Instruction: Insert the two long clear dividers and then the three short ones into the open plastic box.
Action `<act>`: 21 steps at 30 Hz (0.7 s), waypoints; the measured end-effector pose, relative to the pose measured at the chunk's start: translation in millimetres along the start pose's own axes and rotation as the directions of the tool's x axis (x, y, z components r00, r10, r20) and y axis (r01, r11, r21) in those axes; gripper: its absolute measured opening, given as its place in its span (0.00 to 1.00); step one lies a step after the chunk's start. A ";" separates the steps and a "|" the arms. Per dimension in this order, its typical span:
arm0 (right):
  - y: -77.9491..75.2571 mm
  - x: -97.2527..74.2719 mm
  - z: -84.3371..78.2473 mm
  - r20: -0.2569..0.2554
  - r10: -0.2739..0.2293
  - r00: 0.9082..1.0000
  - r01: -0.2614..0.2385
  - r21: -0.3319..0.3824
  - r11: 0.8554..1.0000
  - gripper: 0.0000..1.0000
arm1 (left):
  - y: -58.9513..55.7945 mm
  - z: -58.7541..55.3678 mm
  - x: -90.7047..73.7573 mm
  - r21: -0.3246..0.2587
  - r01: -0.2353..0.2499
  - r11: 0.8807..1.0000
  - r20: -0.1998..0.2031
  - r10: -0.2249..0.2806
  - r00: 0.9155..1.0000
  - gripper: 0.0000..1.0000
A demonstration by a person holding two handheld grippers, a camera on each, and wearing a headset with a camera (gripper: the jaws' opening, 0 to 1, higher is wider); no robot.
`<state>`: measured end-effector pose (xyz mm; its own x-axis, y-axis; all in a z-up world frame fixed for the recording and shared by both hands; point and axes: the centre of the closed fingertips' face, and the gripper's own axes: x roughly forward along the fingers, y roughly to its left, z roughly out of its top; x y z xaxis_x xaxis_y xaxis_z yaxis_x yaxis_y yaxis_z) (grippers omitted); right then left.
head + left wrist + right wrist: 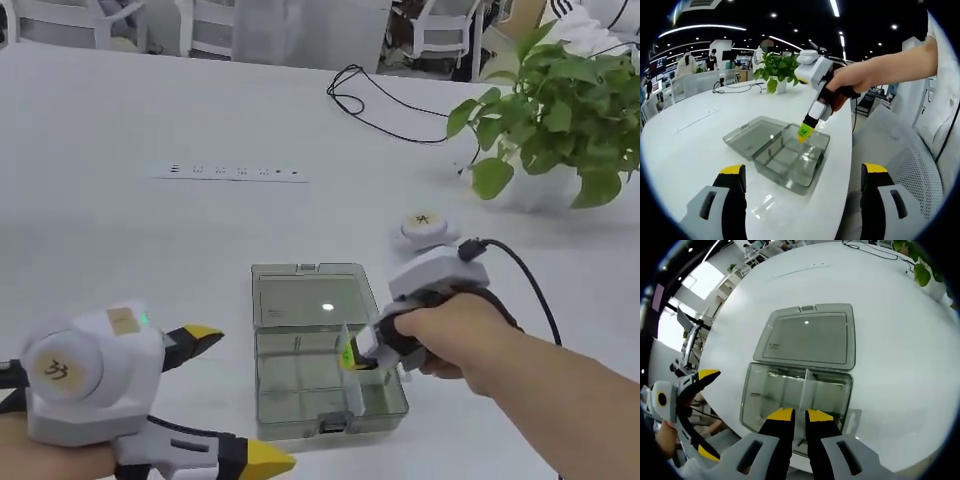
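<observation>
We held the right gripper [799,415] clamped on 1 clear divider [806,385] inside the plastic box [747,390]. Our left gripper [803,170] gaped wide and empty near its left edge.

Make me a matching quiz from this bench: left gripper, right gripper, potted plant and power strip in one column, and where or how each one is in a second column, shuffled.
Column one:
1. left gripper
2. right gripper
3. potted plant
4. power strip

Column two:
A. lies flat on the table, beyond the plastic box
B. jaws wide apart, empty, left of the box in the head view
C. stands at the far right of the table
D. over the box, jaws closed on a clear divider

Pairs: 1-B, 2-D, 3-C, 4-A.
</observation>
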<state>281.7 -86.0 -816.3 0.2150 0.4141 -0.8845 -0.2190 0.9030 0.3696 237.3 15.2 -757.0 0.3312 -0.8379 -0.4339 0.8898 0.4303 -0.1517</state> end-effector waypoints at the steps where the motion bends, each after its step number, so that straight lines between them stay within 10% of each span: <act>1: -0.3 1.0 -0.3 0.001 0.001 1.000 -0.001 0.000 1.000 0.10 | 0.0 0.1 0.0 -0.001 -0.001 1.000 -0.001 0.001 1.000 0.97; 21: 7.3 -7.6 4.9 0.094 0.112 0.989 -0.108 -0.052 0.993 0.16 | 2.1 2.1 -4.6 -0.017 -0.045 0.999 -0.007 0.045 0.999 0.97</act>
<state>283.2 -82.0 -805.5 0.2780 0.5217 -0.8066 -0.2896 0.8461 0.4474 238.4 19.3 -753.5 0.3690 -0.8153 -0.4463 0.8684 0.4736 -0.1472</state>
